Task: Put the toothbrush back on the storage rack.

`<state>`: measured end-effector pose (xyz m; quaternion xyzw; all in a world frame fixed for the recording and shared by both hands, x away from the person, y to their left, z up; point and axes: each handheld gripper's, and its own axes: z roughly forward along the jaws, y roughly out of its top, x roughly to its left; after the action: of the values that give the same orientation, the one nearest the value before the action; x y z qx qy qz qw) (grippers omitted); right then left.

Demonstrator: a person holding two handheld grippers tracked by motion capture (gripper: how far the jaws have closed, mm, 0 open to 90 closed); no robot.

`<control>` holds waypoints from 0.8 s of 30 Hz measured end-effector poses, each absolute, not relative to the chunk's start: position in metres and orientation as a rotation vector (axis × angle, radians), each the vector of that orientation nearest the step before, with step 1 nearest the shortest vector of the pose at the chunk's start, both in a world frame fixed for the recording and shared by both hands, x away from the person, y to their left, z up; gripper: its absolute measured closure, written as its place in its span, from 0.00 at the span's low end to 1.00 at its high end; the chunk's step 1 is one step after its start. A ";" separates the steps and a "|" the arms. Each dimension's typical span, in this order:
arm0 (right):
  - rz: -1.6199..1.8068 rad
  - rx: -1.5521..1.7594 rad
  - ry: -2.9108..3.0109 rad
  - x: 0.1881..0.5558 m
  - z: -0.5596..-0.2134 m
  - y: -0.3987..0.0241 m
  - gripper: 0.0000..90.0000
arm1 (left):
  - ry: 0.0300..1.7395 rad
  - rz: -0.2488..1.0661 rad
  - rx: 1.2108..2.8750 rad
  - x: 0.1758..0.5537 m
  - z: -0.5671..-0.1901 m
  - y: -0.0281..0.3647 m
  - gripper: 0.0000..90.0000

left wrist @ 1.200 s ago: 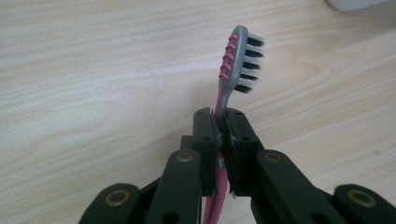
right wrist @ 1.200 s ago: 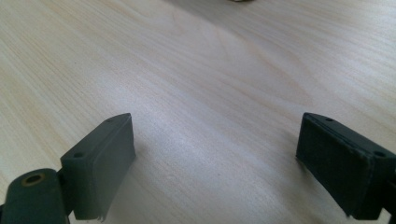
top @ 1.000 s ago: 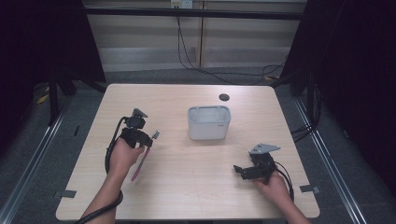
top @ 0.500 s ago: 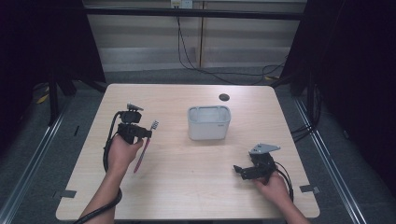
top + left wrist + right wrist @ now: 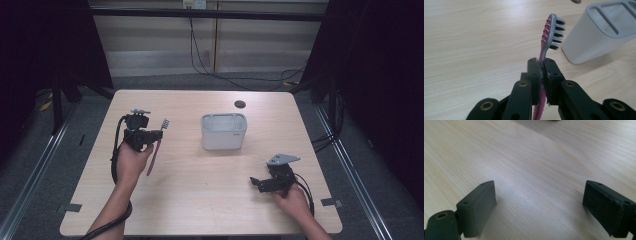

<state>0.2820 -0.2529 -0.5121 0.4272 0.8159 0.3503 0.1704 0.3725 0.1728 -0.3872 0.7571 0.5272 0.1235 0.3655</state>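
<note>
1. Toothbrush [image 5: 549,37], pink-handled with a grey head and dark bristles, is already picked up: the left gripper [image 5: 541,72] has its jaws pressed together on the handle just below the head, so the grasp looks done.
2. In the high view the toothbrush [image 5: 156,145] hangs over the left half of the worktop [image 5: 200,200], with its head pointing toward the far edge and its pink handle trailing back toward the person's left hand [image 5: 131,162]. It appears to be lifted off the wood, though I cannot tell for sure from above.
3. A white holder [image 5: 224,131] with a grey slotted top stands near the middle of the worktop, a little toward the far edge. In the left gripper view the holder [image 5: 596,32] sits just beyond and to the side of the bristles, near but not touching.
4. Judging by this, what is left is carrying the brush over the holder, turning it handle-down, lowering it into a slot and letting go. None of that is done yet.
5. The right gripper [image 5: 261,182] rests low near the worktop's near right corner, well apart from the holder; its jaws are spread wide with nothing between them, over bare wood.
6. A small dark disc [image 5: 240,104] lies near the far edge, untouched.
</note>
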 end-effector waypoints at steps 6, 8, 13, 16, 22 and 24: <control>0.993 1.211 2.319 0.282 -0.512 -0.253 0.12 | 1.334 0.345 1.906 0.371 -0.383 0.173 0.94; 0.994 1.212 2.319 0.282 -0.512 -0.253 0.12 | 1.324 0.351 1.891 0.371 -0.382 0.174 0.94; 0.994 1.212 2.319 0.282 -0.512 -0.253 0.12 | 1.303 0.383 1.844 0.369 -0.380 0.174 0.94; 0.993 1.212 2.319 0.282 -0.512 -0.253 0.12 | 1.299 0.388 1.819 0.368 -0.378 0.173 0.94; 0.993 1.212 2.318 0.282 -0.512 -0.253 0.12 | 1.280 0.399 1.796 0.369 -0.375 0.170 0.94; 0.993 1.212 2.318 0.282 -0.512 -0.253 0.12 | 1.274 0.399 1.792 0.369 -0.374 0.169 0.94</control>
<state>0.2820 -0.2530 -0.5121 0.4268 0.8163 0.3497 0.1708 0.3695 0.1688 -0.3741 0.7208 0.5126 0.1604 0.4382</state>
